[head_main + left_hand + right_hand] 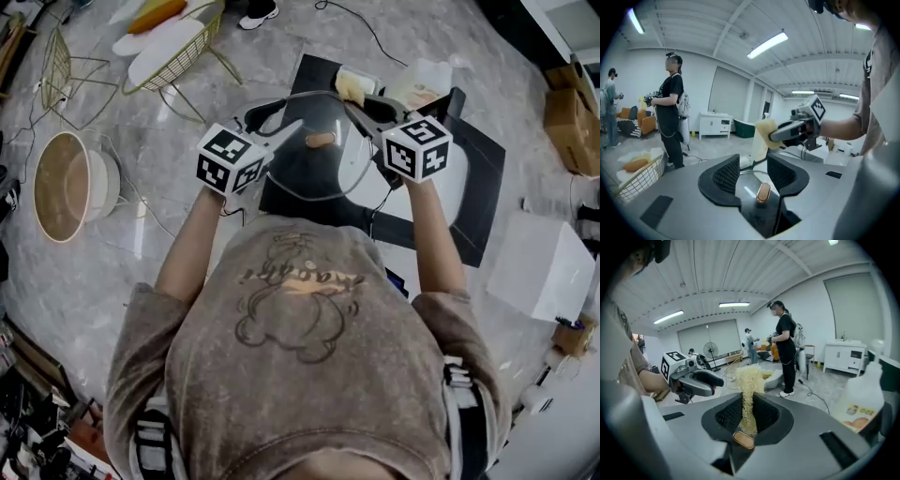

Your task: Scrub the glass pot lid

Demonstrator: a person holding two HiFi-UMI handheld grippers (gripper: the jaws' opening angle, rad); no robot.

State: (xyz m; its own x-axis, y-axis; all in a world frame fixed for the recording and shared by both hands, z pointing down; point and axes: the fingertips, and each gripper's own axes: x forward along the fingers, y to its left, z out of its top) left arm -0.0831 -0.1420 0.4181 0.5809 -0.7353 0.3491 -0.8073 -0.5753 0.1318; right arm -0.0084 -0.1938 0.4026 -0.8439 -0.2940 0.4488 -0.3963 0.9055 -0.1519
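Note:
The glass pot lid (330, 169) with a copper knob (320, 141) hangs tilted in the air over a black mat (478, 187). My left gripper (281, 122) is shut on the lid's left rim. In the left gripper view the glass and the knob (763, 192) lie between the jaws (754, 176). My right gripper (354, 96) comes from the right, shut on a yellow sponge (350, 87) at the lid's far rim. In the right gripper view the sponge (749, 380) stands up between the jaws (747, 416), with the knob (743, 440) just below.
A detergent bottle (422, 82) stands on the mat beyond the lid. Wire baskets (178, 52) and a round basin (66, 187) lie on the floor at the left. A white box (539, 267) and cardboard boxes (572, 117) are at the right. People (670, 112) stand farther off.

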